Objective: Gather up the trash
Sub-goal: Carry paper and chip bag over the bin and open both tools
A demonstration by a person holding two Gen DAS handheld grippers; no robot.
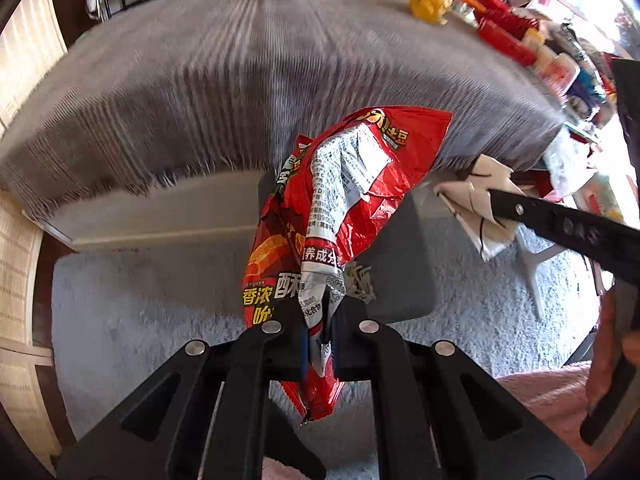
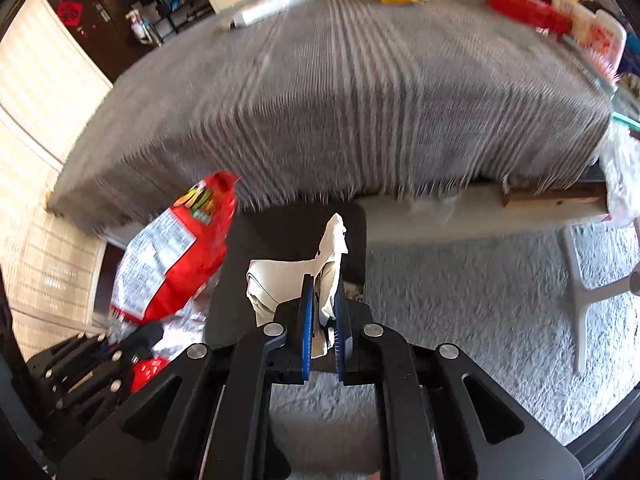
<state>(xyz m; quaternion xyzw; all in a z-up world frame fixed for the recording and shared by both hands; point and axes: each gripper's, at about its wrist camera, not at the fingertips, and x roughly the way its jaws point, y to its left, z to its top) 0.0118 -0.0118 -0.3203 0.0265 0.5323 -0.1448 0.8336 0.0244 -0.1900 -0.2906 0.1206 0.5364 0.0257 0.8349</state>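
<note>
Left gripper (image 1: 320, 320) pinches red snack bag (image 1: 340, 184); right gripper (image 2: 322, 320) pinches crumpled paper (image 2: 280, 280)

Grey striped cloth (image 2: 340, 92) with a fringed edge drapes over the counter, filling the upper half of both views. Pale shaggy rug (image 2: 460, 300) covers the floor, lower right. White plastic chair leg (image 2: 580, 292) stands on the rug at the right edge. Dark flat panel (image 1: 400, 264) sits at frame centre below the cloth's fringe. Dark door (image 2: 80, 8) with a red ornament, upper left. Cream ribbed wall panel (image 2: 44, 112) runs down the left side. Background blurred.
</note>
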